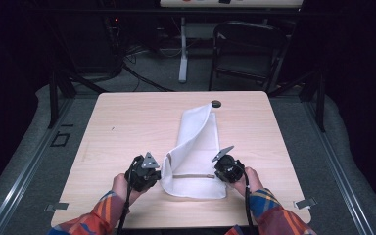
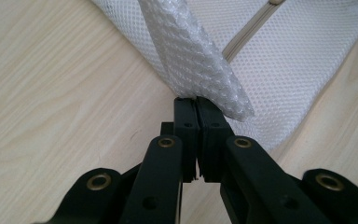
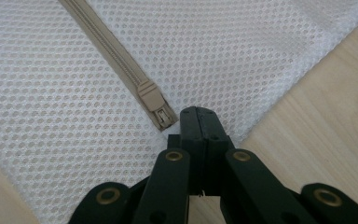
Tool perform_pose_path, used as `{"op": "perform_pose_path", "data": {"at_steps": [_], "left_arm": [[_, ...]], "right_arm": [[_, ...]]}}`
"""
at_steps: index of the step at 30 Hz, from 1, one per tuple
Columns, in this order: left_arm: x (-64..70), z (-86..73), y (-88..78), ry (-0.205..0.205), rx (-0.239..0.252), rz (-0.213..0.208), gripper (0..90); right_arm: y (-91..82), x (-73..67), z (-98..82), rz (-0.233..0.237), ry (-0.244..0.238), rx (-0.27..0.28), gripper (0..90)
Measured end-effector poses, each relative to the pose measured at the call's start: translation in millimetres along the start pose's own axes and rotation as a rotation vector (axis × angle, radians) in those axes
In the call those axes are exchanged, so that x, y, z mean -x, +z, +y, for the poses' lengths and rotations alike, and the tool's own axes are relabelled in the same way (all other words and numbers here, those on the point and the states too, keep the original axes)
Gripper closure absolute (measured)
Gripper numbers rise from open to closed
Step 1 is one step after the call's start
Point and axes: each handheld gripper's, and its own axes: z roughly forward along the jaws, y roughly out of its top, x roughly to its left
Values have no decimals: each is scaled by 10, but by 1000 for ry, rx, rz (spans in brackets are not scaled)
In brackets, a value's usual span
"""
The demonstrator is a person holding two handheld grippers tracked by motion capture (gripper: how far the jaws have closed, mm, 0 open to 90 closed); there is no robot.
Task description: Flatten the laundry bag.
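Note:
A white mesh bag (image 1: 196,147) with a beige zipper (image 1: 193,176) lies on the wooden table (image 1: 127,127), its far part folded over in a long strip. My left gripper (image 1: 156,172) sits at the bag's near left corner. In the left gripper view its jaws (image 2: 196,100) are shut on a raised fold of the mesh bag (image 2: 191,56). My right gripper (image 1: 219,171) is at the bag's near right side. Its jaws (image 3: 198,112) are shut, tips resting on flat mesh (image 3: 242,56) beside the zipper's end (image 3: 156,105); no cloth shows between them.
A small dark round object (image 1: 216,103) sits at the table's far edge by the bag's tip. A folding chair (image 1: 247,49) and a white stand leg (image 1: 182,58) are on the floor beyond. Bare wood lies left and right of the bag.

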Motion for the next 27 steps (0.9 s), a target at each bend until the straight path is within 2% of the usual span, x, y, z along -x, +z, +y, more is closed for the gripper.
{"op": "perform_pose_path", "data": {"at_steps": [5,13,20,27], "left_arm": [[-16,-25,-5,-13,-13,-3,877],[-4,-45,5,-8,-41,-8,876],[16,-61,25,3,-75,-30,876],[45,-78,15,8,-89,-58,870]], "right_arm": [[-5,17,-5,2,1,-5,900],[-14,53,-16,-4,4,-14,900],[-25,79,-24,-9,12,-23,900],[-22,114,-42,-3,28,-10,900]]}}
